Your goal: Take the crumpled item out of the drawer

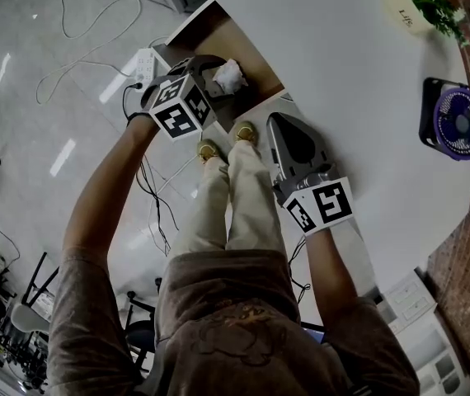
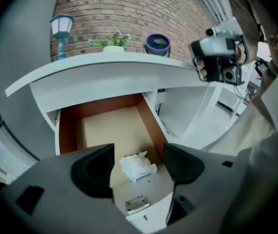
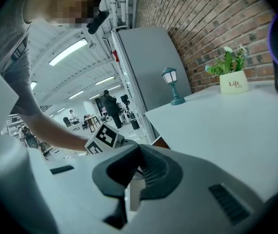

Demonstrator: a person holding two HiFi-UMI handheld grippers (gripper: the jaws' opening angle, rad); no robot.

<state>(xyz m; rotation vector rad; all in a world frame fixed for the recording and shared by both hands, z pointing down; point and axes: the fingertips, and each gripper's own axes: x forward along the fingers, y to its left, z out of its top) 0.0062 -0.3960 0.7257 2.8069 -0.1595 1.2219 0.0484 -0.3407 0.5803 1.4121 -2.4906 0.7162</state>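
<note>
The wooden drawer (image 2: 105,123) stands pulled out from under the white desk. A crumpled white paper ball (image 2: 138,165) lies at the drawer's front end; it also shows in the head view as the paper ball (image 1: 229,74). My left gripper (image 2: 138,162) hovers just above the paper, open, with a dark pad on either side of it and nothing gripped. In the head view the left gripper (image 1: 212,77) sits over the drawer's near end. My right gripper (image 3: 138,152) is shut on nothing, held over the desk edge to the right of the drawer, where the head view shows the right gripper (image 1: 274,120).
The white desk top (image 1: 367,81) carries a purple fan (image 1: 458,122), a potted plant (image 1: 416,2) and a small teal lamp (image 2: 62,29) against a brick wall. A power strip (image 1: 144,63) and cables lie on the floor left of the drawer. The person's shoes (image 1: 223,145) stand below it.
</note>
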